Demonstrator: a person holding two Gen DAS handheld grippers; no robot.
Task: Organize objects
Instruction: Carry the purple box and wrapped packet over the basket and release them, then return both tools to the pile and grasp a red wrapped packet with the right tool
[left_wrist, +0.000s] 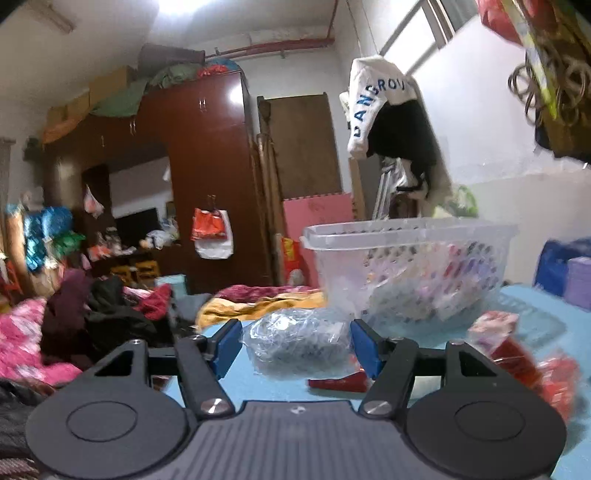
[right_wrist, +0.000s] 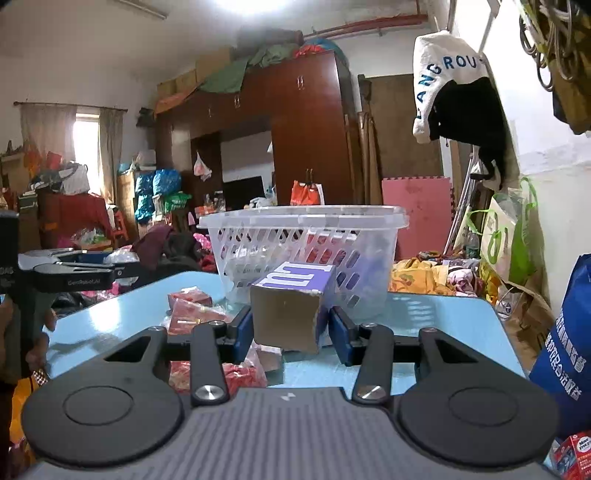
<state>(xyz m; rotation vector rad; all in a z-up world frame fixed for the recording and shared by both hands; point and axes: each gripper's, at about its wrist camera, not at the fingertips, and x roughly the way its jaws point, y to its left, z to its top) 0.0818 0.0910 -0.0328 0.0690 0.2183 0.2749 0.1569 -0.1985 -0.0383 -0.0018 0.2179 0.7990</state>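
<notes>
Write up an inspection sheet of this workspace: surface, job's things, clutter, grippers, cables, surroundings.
Surface: light blue table, glossy.
Job's things: white slotted basket on the table, packets inside; purple-topped box; clear plastic bag.
Clutter: red packets loose on the table.
Grippers: left gripper jaws on the bag; right gripper jaws on the box, both held above the table.
Cables: nothing seen.
Surroundings: dark wooden wardrobe, pink foam mat, hanging white garment, piled clothes.

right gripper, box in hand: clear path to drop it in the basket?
Probably yes. The right gripper holds the purple box, the white basket sits just behind it, top open, nothing between; it would need lifting over the rim.
</notes>
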